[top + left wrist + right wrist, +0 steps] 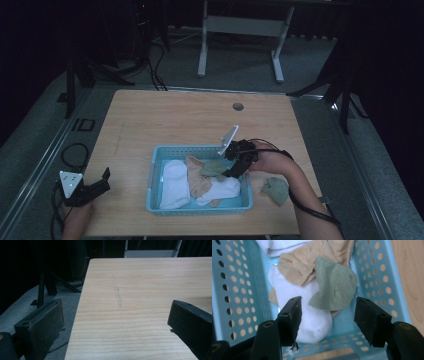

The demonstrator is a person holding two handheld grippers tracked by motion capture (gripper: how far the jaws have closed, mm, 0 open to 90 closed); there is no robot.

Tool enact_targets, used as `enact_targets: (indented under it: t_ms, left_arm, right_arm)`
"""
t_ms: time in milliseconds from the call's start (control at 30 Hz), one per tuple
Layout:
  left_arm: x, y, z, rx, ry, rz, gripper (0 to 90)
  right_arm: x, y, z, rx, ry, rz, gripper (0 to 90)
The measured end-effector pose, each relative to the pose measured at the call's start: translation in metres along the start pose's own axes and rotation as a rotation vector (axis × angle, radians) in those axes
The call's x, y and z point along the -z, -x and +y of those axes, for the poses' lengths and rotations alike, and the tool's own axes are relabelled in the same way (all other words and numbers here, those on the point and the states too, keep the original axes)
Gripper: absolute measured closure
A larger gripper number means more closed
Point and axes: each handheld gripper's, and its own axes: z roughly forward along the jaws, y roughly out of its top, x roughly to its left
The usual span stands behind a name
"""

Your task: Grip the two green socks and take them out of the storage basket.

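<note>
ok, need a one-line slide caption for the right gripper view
Right gripper with open jaws over the blue basket, above a green sock lying on tan and white socks.

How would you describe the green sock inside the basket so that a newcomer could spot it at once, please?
Find the light blue perforated basket on the wooden table. At its right end, below the right tongs, lies the green sock, draped over a white sock and a tan one. A second green sock lies outside, on the bare table.

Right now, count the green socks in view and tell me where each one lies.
2. One green sock lies in the blue basket on the other socks, under the right gripper. The second green sock lies on the table right of the basket. More may be buried.
</note>
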Motion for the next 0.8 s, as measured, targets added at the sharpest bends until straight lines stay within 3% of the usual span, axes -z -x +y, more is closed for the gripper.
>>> enact_targets:
  t_ms: [500, 800]
  left_arm:
    - [0.0, 0.0, 0.0, -0.001, 0.002, -0.008, 0.3]
    - [0.0, 0.0, 0.0, 0.0, 0.004, -0.009, 0.3]
  right_arm:
    - [-0.039, 0.001, 0.015, 0.03, -0.051, 0.027, 49.2]
    - [-0.057, 0.005, 0.013, 0.003, -0.073, 0.049, 54.0]
